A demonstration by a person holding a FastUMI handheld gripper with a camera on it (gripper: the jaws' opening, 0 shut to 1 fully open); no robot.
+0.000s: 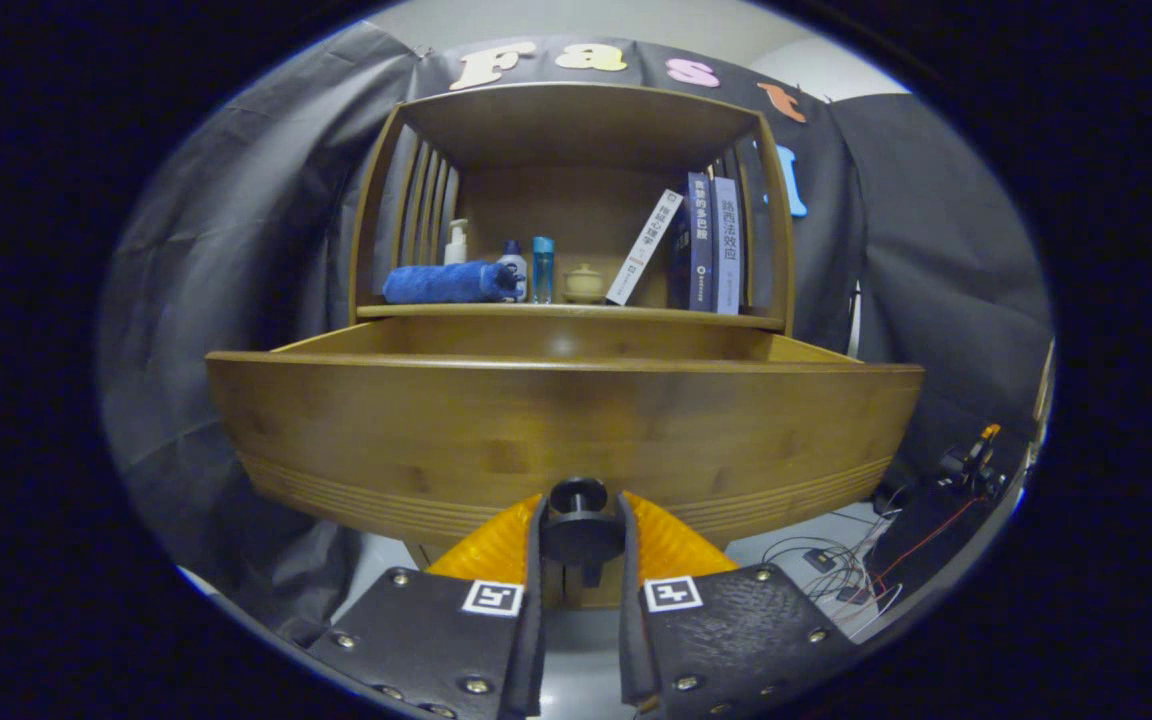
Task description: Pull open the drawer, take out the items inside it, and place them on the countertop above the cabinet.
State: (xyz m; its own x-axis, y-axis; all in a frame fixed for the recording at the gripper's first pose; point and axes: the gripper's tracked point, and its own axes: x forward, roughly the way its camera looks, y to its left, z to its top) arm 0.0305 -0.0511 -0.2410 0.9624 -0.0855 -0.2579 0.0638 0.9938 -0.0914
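Observation:
A wooden drawer [566, 430] stands pulled out of the cabinet towards me, its broad front panel close ahead. Its round dark knob [579, 520] sits between my fingers, and my gripper [581, 525] is shut on it. The drawer's inside is hidden behind the front panel; I see just the far inner wall. Above it runs the wooden countertop [566, 311] of the cabinet, holding a rolled blue towel [448, 283], a white pump bottle [455, 243], two small bottles [528, 270], a small round jar [583, 284] and several books [701, 250].
A shelf roof and slatted side walls [426, 200] frame the countertop. Black cloth hangs behind and to both sides. Cables and small devices [866, 570] lie on the pale floor to the lower right of the drawer.

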